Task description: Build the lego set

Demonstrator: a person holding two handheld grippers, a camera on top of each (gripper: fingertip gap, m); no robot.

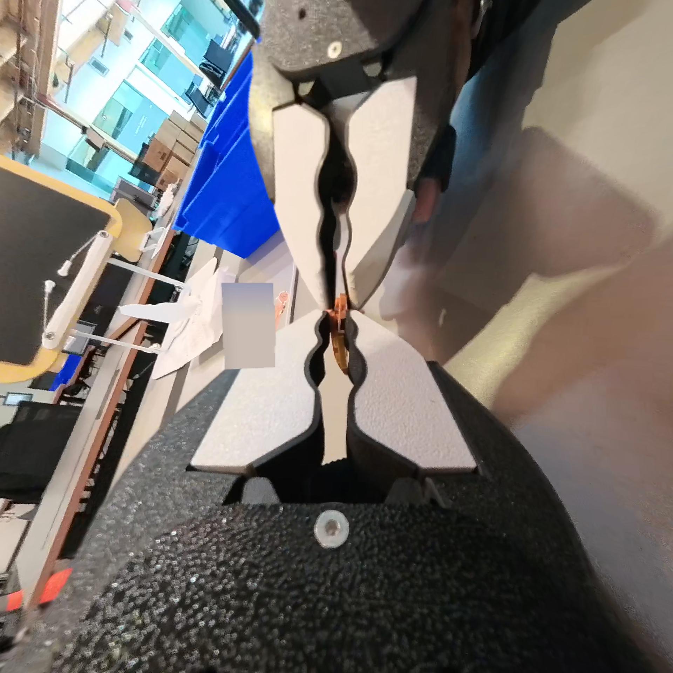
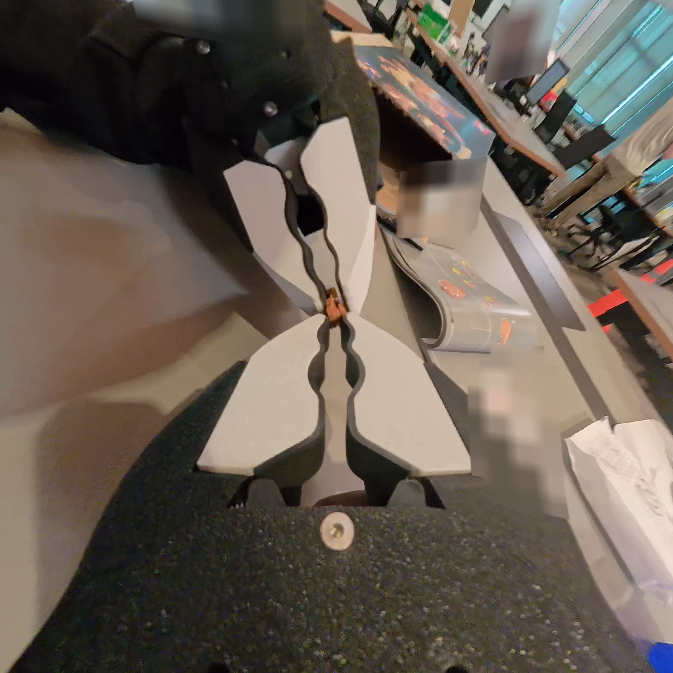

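Orange piece pinched between both tongs, shape seemingly unclear.

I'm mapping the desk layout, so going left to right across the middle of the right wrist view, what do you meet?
Right gripper meeting the left gripper on a small orange-brown piece → curled printed booklet → white paper bag.

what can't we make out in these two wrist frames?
- Small orange-brown piece pinched tip to tip by the left gripper and right gripper: its kind, too small, mostly covered by fingertips.
- Right view, grey tabletop: mosaic patches cover parts.
- Left view, right half: motion blur.
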